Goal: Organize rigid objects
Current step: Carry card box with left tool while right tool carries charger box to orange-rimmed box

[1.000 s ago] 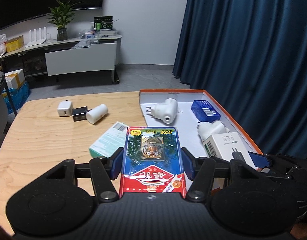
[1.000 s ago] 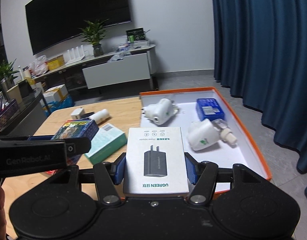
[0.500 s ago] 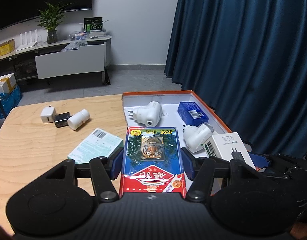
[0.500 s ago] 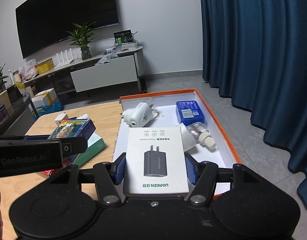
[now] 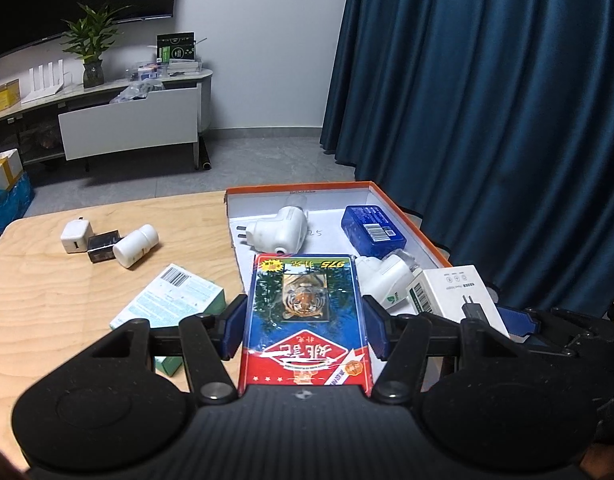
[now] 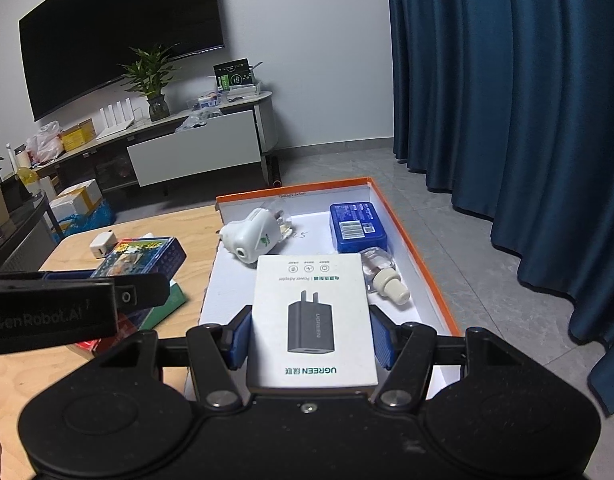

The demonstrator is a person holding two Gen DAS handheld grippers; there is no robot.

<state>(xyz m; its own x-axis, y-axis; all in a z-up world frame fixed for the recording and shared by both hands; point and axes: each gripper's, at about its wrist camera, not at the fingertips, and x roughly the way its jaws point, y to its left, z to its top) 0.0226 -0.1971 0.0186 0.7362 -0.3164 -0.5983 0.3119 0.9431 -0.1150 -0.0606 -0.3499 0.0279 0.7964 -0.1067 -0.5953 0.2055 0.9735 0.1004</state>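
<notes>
the glossy red-and-blue tiger-print card box (image 5: 305, 320) sits clamped in the left gripper (image 5: 305, 330) above the wooden table (image 5: 47, 288); the right gripper (image 6: 311, 338) grips the white ugreen adapter box (image 6: 312, 320) over the orange-rimmed white tray (image 6: 431, 280).

Both tools clamped, side by side

The left tool (image 5: 305, 328) has its blue pads (image 5: 234, 330) pressed against the two long sides of a card box, held flat and level. The right tool (image 6: 312, 338) grips a white box the same way, pads (image 6: 239, 340) flush on both sides; the left tool's body (image 6: 55, 312) shows just beside it.
</notes>
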